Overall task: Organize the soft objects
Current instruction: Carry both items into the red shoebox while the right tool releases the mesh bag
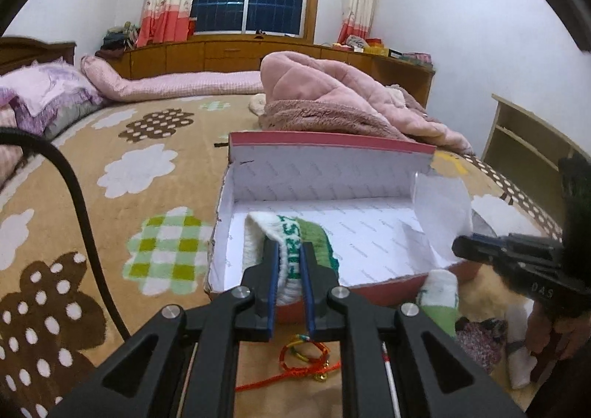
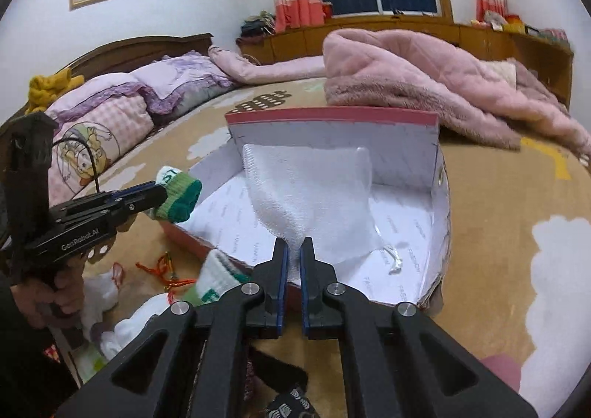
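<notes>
An open red box (image 1: 332,143) with a white lining lies on the bed. My left gripper (image 1: 288,246) is shut on a white and green sock (image 1: 291,229) with green lettering, which hangs over the box's near left corner. In the right wrist view the same sock (image 2: 177,192) sticks out of the left gripper (image 2: 160,192) above the box's left wall. My right gripper (image 2: 294,242) is shut on a white cloth (image 2: 310,189) that drapes down into the box (image 2: 332,117). From the left wrist view, the cloth (image 1: 439,204) hangs at the box's right end.
A second white and green sock (image 1: 439,292) and a red cord with small bells (image 1: 303,351) lie before the box. White cloths (image 2: 129,329) sit at the near left. A pink blanket (image 1: 332,93) is heaped behind the box, with pillows (image 2: 110,111) at the headboard.
</notes>
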Action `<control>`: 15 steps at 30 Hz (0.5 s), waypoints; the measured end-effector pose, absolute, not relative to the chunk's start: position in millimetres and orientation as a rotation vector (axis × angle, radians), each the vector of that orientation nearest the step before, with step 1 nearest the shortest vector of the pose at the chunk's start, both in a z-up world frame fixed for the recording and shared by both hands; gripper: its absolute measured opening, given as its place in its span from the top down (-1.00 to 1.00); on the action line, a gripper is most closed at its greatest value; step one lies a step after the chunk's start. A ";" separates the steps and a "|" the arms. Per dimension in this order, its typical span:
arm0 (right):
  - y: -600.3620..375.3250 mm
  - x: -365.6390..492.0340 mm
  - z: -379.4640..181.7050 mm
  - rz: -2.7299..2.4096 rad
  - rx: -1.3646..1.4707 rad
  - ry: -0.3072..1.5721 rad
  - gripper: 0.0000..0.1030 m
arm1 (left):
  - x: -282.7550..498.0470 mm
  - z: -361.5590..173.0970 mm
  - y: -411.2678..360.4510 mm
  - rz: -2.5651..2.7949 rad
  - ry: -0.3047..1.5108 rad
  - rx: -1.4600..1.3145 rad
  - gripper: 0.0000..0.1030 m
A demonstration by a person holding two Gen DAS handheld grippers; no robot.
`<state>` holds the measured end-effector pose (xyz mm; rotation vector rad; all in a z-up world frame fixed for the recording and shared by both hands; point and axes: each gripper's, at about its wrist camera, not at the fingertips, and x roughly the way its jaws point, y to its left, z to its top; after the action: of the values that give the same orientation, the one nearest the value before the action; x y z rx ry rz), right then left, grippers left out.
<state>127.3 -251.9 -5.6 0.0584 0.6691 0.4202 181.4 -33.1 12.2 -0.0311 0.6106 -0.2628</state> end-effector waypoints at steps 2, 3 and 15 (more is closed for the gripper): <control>-254.5 128.7 -6.0 0.412 0.070 0.677 0.87 | 187.8 8.5 -28.2 -0.258 0.628 -0.063 0.76; -254.7 129.3 -7.0 0.406 0.072 0.684 0.86 | 190.5 5.4 -26.5 -0.257 0.638 -0.072 0.74; -252.6 127.8 -13.1 0.413 0.057 0.691 0.83 | 195.4 -6.8 -32.3 -0.260 0.652 -0.022 0.71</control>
<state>127.8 -252.6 -13.1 0.0566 0.6911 0.4134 195.4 -32.3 -6.8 -0.0220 0.6521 -0.2600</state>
